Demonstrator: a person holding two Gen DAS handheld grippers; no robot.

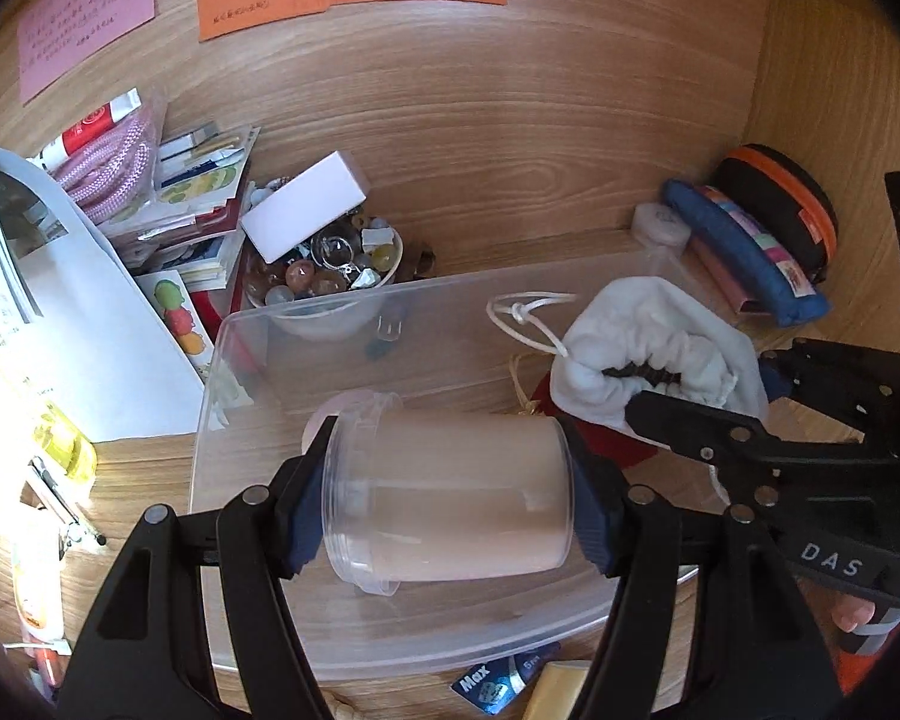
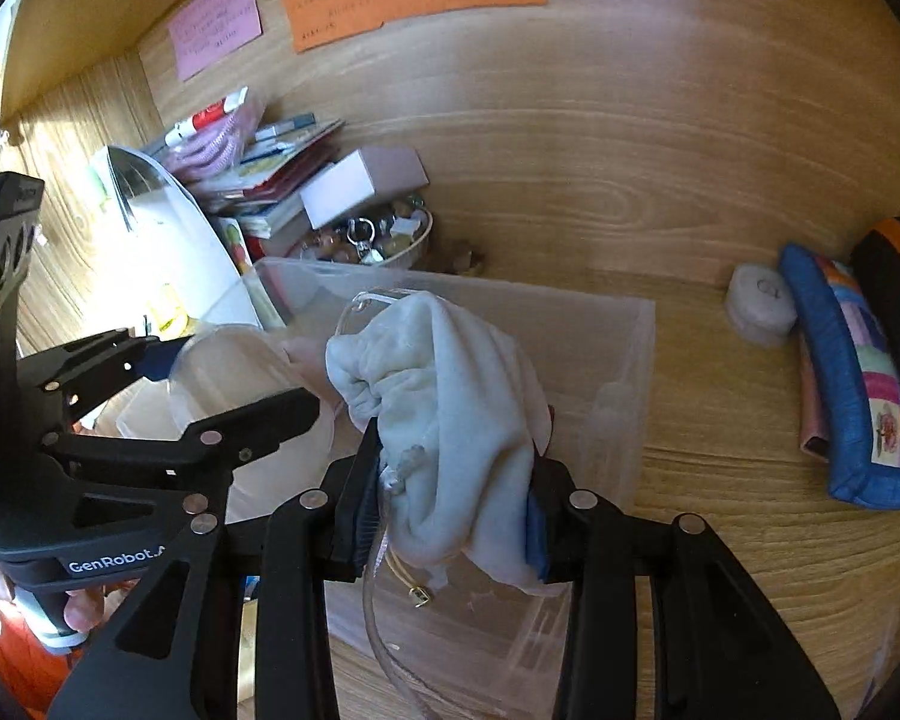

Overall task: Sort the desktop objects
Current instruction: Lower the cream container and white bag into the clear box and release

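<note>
Clear plastic bin [image 1: 252,372] at frame centre on the desk [image 1: 510,120]; over it, left tongs [image 1: 447,507] grip a lidded translucent jar [image 1: 450,498] sideways. Right tongs [image 2: 453,510] clamp a white drawstring pouch [image 2: 450,396] above it. Bowl of beads [image 1: 324,282] behind, upper left.

I read "DAS" on the right gripper [image 1: 699,414], "GenRobot" on the left gripper [image 2: 234,384], "Max" on a blue packet [image 1: 501,681] at the desk's near edge.
</note>
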